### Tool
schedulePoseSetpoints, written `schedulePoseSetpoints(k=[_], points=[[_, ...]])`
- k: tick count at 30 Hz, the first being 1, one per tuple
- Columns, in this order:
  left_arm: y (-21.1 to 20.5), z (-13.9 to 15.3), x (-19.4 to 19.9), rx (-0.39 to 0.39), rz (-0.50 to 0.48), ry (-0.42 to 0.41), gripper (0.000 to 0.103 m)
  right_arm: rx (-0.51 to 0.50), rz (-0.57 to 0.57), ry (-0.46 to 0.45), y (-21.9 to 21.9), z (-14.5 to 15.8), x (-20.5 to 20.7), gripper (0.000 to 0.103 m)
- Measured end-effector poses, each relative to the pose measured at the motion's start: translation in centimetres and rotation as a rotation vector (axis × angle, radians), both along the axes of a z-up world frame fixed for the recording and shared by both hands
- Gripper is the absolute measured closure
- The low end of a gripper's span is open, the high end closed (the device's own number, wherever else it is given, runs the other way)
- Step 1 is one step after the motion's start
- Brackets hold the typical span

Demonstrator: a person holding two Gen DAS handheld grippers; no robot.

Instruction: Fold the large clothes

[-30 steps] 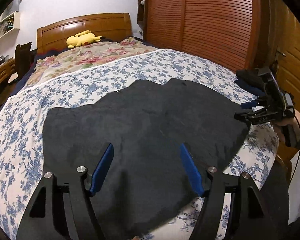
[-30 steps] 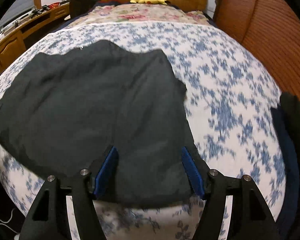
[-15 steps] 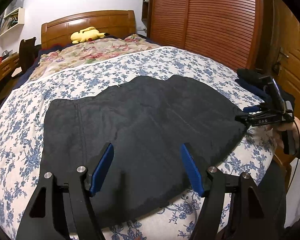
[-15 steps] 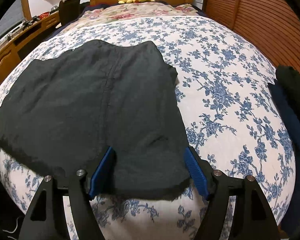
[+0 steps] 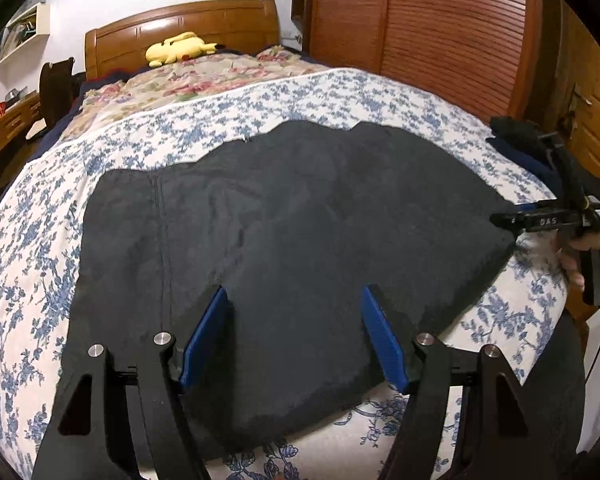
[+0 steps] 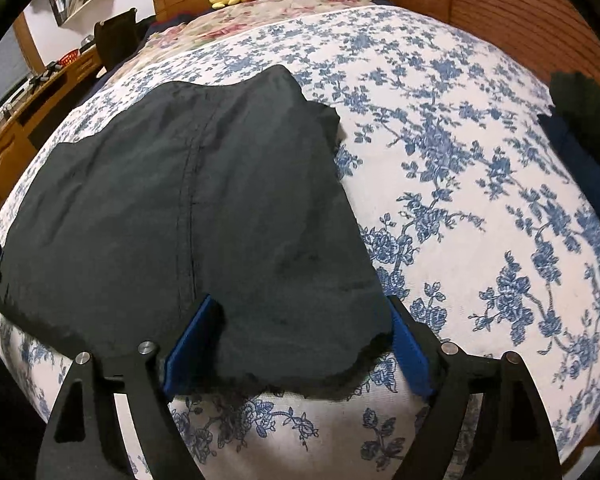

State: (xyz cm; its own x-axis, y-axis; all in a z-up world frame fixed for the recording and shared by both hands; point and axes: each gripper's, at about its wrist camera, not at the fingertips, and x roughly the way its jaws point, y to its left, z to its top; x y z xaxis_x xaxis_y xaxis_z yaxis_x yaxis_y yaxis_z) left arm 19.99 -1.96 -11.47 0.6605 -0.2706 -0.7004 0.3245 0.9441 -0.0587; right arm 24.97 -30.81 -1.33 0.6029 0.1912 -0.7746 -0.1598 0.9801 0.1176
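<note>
Black garment (image 5: 284, 232) lies spread across the bed (image 5: 40, 240); both grippers' jaws gape wide, empty, at its near hem, where a shallow pinch could slip.

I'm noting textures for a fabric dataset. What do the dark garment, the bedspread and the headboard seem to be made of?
Dark garment: matte woven cloth, likely cotton or a blend; stitched seam, frayed hem, soft creases.
Bedspread: matte printed cotton-like fabric, blue flowers on white.
Headboard: glossy varnished wood, going by its grain-brown sheen.
</note>
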Motion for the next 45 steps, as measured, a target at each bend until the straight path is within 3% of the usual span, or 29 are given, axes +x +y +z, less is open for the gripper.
schedulePoseSetpoints(k=[7,13,16,18,21,24,27,34,39,45], points=[[-0.7,-1.3,0.4,0.037,0.0,0.024,0.033,-0.006,0.028,0.028,0.3,-0.4,0.5,0.019],[-0.5,-1.1,0.3,0.029,0.01,0.017,0.033,0.036,0.034,0.033,0.0,-0.6,0.5,0.031],[-0.4,-1.1,0.4,0.03,0.012,0.018,0.033,0.058,0.047,0.03,0.0,-0.6,0.3,0.044],[-0.3,-1.0,0.4,0.027,0.012,0.015,0.033,0.081,0.063,0.032,0.2,-0.5,0.2,0.061],[0.1,-0.7,0.4,0.023,0.013,0.007,0.033,0.073,0.075,0.008,0.4,0.2,0.1,0.078],[0.9,0.0,0.0,0.01,0.018,-0.01,0.033,0.034,0.054,-0.056,0.9,1.8,-0.6,0.085],[2.1,0.8,-0.6,-0.007,0.033,-0.03,0.033,-0.014,0.05,-0.124,2.2,3.6,-1.1,0.087],[6.0,2.8,-2.7,-0.047,0.08,-0.088,0.033,-0.007,0.07,-0.221,5.0,7.7,-2.1,0.089],[9.5,4.1,-4.2,-0.087,0.126,-0.128,0.033,-0.022,0.148,-0.285,8.4,10.5,-3.5,0.09],[13.2,4.7,-5.7,-0.104,0.192,-0.155,0.033,-0.046,0.314,-0.343,16.5,12.4,-5.1,0.091]])
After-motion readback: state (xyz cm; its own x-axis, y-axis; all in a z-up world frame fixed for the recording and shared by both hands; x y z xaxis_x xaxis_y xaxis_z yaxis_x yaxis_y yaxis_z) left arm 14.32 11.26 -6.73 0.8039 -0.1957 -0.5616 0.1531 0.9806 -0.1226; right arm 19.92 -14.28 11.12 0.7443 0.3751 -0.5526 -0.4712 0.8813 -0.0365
